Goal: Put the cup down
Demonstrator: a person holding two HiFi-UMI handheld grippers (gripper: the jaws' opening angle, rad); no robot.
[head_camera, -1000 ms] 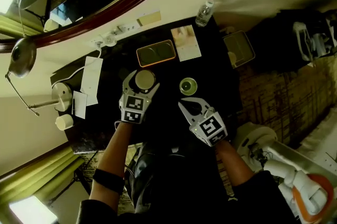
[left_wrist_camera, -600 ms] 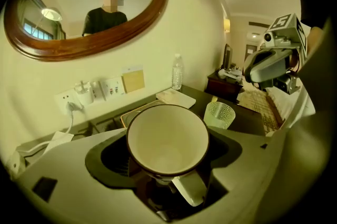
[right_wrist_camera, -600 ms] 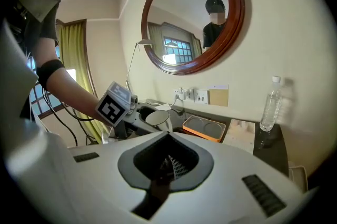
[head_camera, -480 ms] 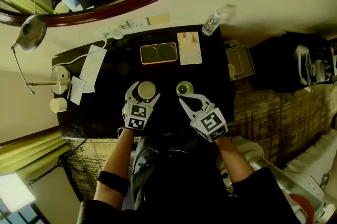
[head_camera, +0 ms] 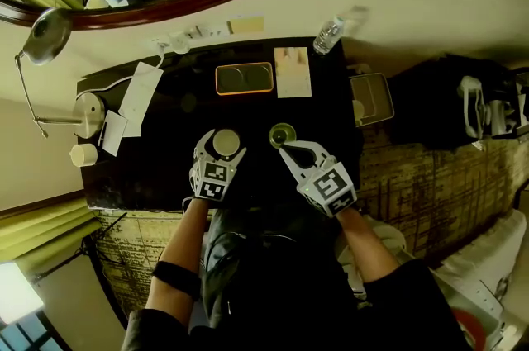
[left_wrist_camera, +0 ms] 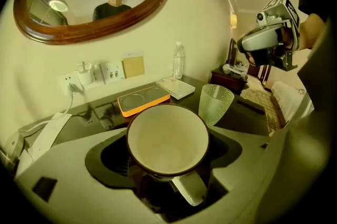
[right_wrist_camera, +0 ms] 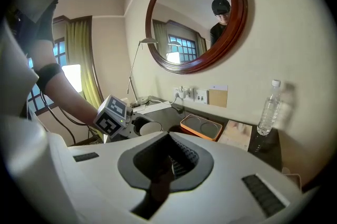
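Dark desk [head_camera: 165, 168] — cup [left_wrist_camera: 167, 138] clamped in left gripper [head_camera: 225, 144].

The cup [left_wrist_camera: 167, 138], white inside with a dark rim, is standing upright and empty, being held between the jaws of the left gripper [head_camera: 221, 144], its white handle pointing back toward the gripper body.

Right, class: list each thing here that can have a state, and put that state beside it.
left gripper: shut on the cup.
cup: upright, empty, handle towards the camera.
right gripper: shut, nothing in it.
glass: upright on the table, looks empty.
water bottle: upright, cap on.
orange tray: flat on the table, empty.
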